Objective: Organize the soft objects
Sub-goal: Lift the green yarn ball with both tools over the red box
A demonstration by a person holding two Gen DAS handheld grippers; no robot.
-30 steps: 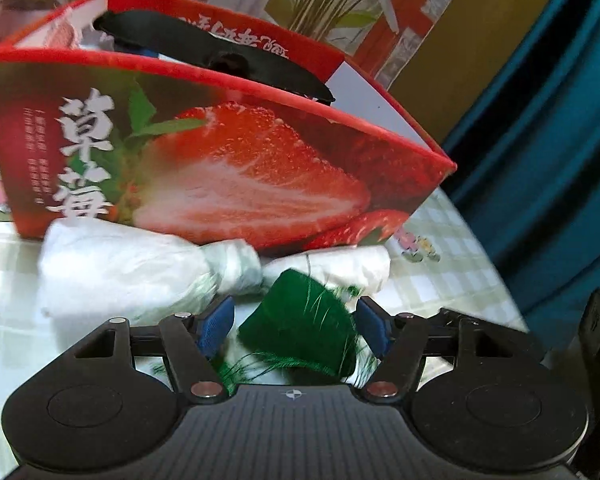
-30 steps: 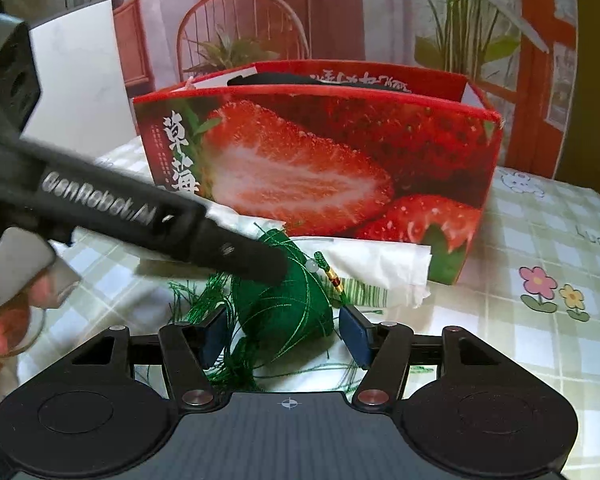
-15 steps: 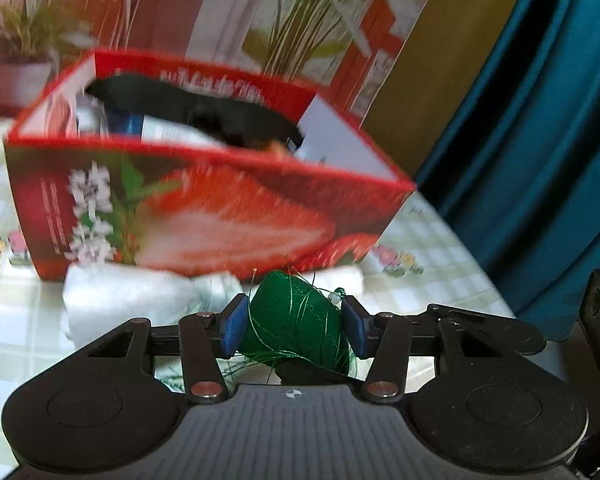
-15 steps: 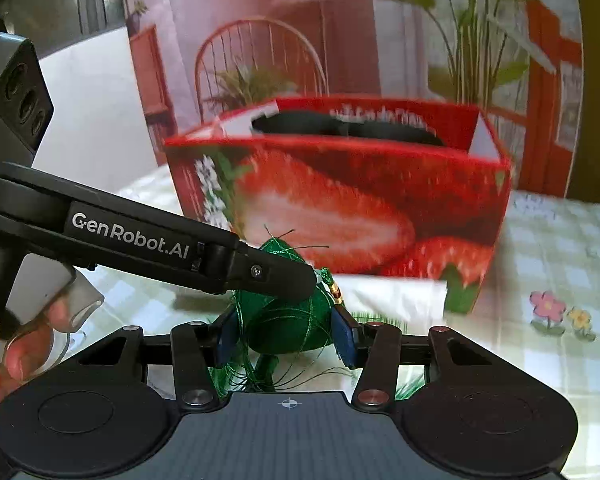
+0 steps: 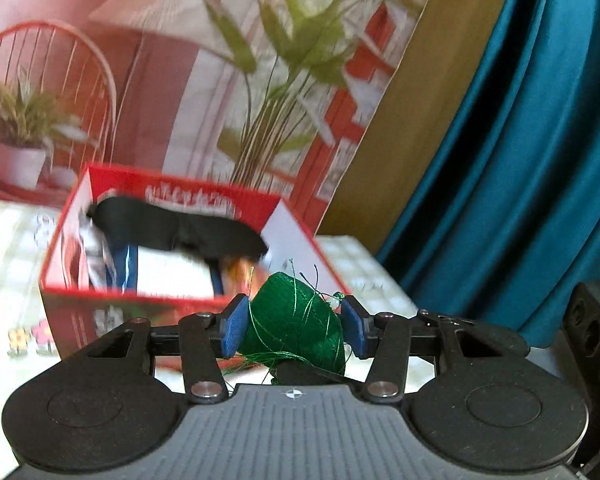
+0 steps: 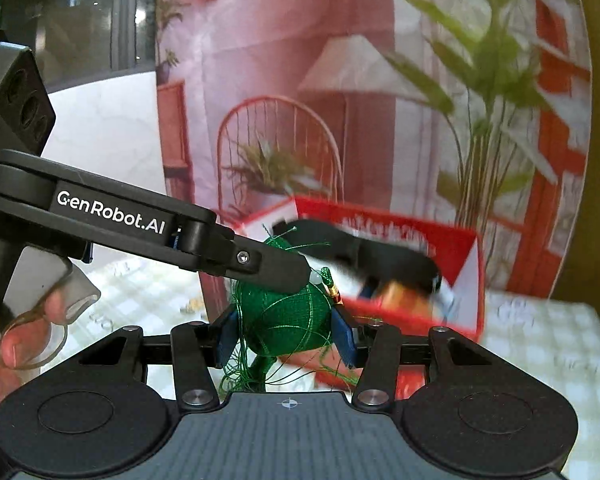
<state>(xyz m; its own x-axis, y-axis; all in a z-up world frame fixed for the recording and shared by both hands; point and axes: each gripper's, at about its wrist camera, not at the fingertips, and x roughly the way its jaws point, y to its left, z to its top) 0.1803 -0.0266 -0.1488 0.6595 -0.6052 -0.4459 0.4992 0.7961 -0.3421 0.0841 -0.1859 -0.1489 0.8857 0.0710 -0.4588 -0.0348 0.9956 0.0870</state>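
Here both grippers clamp one thing between them: a green woven pouch [image 5: 296, 320] trailing loose threads. In the left wrist view the left gripper [image 5: 294, 326] has its blue pads [image 5: 233, 326] pressed on the pouch's flanks at nine and three o'clock, the jaws roughly half closed around its bulk. In the right wrist view the right gripper [image 6: 284, 334] grips the same pouch [image 6: 284, 324] in the same manner, while the left gripper's finger [image 6: 260, 260] reaches in from ten o'clock and lies across the top of the pouch. A hand [image 6: 4, 344] holds that tool's handle at nine o'clock.

The double hold probably suits a limp, thready item: two grips at an angle to each other keep it from sagging or slipping as it is carried.

The pouch hangs in the air, clear of the checked tablecloth [image 6: 540, 340]. The red strawberry box [image 5: 172, 280] stands open at about eleven o'clock from the pouch in the left view and at two o'clock in the right one. It already holds a black eye mask [image 5: 180, 228] draped over other goods. Judging by this, the pouch is bound for the box, and the grippers sit near its front rim, not yet over the opening.
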